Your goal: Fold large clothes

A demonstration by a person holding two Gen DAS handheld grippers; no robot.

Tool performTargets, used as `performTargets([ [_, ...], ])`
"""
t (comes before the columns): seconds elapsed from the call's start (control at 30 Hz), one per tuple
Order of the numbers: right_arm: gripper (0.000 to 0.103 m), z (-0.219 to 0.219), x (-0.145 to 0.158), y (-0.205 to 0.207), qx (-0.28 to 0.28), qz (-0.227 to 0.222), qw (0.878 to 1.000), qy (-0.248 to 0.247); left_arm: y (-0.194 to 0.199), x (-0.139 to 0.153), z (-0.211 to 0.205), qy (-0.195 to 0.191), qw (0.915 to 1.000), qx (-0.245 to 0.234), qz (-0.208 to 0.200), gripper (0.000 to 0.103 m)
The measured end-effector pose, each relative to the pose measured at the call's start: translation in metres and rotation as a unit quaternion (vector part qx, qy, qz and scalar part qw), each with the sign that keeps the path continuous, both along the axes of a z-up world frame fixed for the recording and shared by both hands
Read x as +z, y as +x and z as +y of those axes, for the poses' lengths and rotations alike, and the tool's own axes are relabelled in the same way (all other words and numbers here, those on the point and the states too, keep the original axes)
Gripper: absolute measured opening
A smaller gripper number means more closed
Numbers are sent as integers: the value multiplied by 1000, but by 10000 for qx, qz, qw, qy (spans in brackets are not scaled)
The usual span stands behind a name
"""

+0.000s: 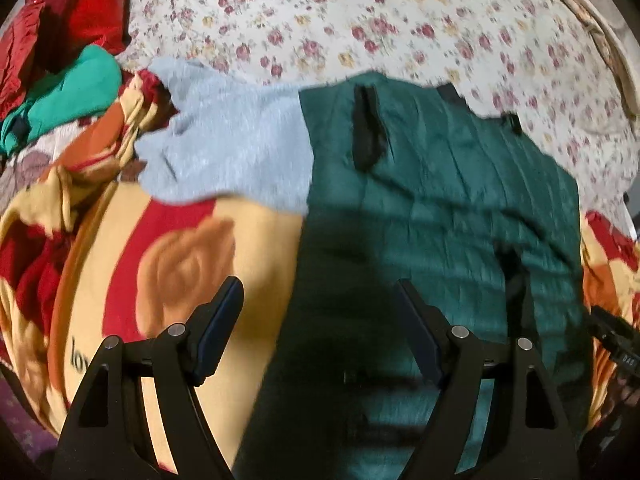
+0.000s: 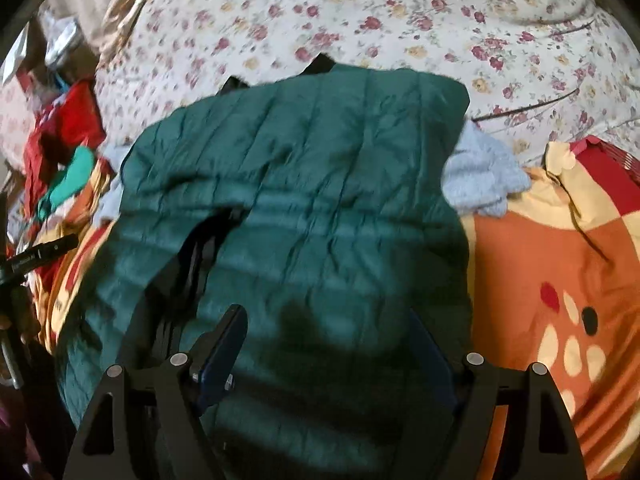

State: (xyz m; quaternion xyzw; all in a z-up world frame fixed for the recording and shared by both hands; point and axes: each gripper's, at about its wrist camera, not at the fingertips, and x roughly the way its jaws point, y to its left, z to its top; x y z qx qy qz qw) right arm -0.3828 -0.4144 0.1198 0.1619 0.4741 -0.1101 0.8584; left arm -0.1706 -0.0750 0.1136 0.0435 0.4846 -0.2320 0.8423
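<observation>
Green quilted jacket (image 1: 440,200) spread flat across centre frame in both views, on an orange-and-red patterned blanket (image 1: 192,248), with a floral bedsheet (image 1: 360,12) beyond. Grey knit sleeve (image 1: 228,148) extending to left of centre in the left wrist view; its counterpart sleeve (image 2: 484,176) bunched at right of centre in the right wrist view. Black trim visible along the upper edge, plus a dark opening at lower left of the body. Surface creased, padding puffy.

Left gripper (image 1: 320,328) hovering over the jacket's left border, jaws spread apart, holding nothing. Right gripper (image 2: 332,344) over the lower body, jaws likewise apart and empty.

Risks, as judged: slippery padded shell likely to spring back or slide from a shallow pinch; blanket possibly caught together with the hem; bunched right sleeve liable to fold unevenly. Pile of red and green clothes (image 1: 60,60) at upper left, well apart.
</observation>
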Motion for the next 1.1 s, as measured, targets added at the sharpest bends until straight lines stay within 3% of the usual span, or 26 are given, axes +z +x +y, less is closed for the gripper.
performTargets([
  [0.4,81,23,-7,-52,30,336,9994,16,-52,-13,23,313,9994,-93,-147,77],
  [0.67,84,19,-14,-84,-225,490,9977,409,-67,-17,36,396,9991,-84,-141,77],
  [1.1,85,20,-14,-109,-248,651,9970,349,-78,-26,55,459,9989,-18,34,77],
])
